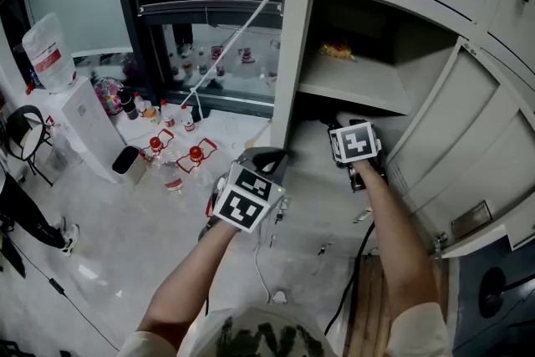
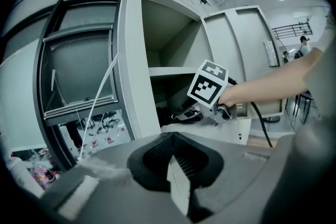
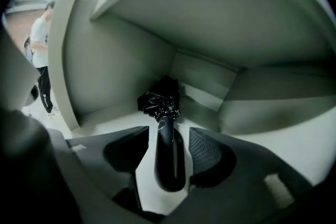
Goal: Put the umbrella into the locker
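1 umbrella (image 3: pixel 168 140) lies in 1 locker (image 3: pixel 121 60); right hand-held gripper (image 3: pixel 168 131) released around it, left hand-held gripper (image 2: pixel 172 159) clenched.

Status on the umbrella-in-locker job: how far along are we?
Done: the folded black umbrella lies inside the locker, on the floor of its lower compartment.
In hand: the right tongs are open, with the handle between the pads but not gripped. The left tongs are shut and empty, outside the locker.
Left: draw the right tongs out. The door stands open and probably needs closing.
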`<action>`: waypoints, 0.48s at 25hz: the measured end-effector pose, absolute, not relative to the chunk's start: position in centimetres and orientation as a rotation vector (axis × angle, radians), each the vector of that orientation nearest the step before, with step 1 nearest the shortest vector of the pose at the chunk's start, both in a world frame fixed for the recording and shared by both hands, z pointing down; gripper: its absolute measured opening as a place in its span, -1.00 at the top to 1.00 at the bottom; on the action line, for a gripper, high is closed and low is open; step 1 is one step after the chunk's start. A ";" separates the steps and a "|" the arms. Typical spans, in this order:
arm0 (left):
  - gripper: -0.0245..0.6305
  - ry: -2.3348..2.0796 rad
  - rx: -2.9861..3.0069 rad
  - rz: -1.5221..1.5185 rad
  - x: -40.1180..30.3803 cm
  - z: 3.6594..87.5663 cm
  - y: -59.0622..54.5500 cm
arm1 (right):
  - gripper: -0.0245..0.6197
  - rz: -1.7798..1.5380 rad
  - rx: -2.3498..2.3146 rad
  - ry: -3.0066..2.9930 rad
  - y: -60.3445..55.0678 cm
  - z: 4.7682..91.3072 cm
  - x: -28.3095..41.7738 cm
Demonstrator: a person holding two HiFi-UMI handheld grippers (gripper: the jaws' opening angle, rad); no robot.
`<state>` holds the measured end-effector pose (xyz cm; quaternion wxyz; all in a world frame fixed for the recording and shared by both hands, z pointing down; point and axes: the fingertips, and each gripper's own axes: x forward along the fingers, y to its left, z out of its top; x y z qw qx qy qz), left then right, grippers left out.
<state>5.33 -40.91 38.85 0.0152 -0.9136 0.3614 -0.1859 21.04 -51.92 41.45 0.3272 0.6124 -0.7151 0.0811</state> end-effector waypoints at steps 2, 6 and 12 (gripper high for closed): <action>0.91 1.120 -2.854 -0.565 5.1 38.5 -40.8 | 0.18 0.224 1.631 -1.884 -51.2 40.9 21.2; 0.91 1.112 -2.884 -0.536 5.0 37.9 -40.7 | 0.18 0.241 1.692 -1.936 -49.7 38.9 20.8; 0.91 1.105 -2.920 -0.495 4.6 37.1 -40.7 | 0.18 0.292 1.794 -2.014 -46.4 36.8 20.3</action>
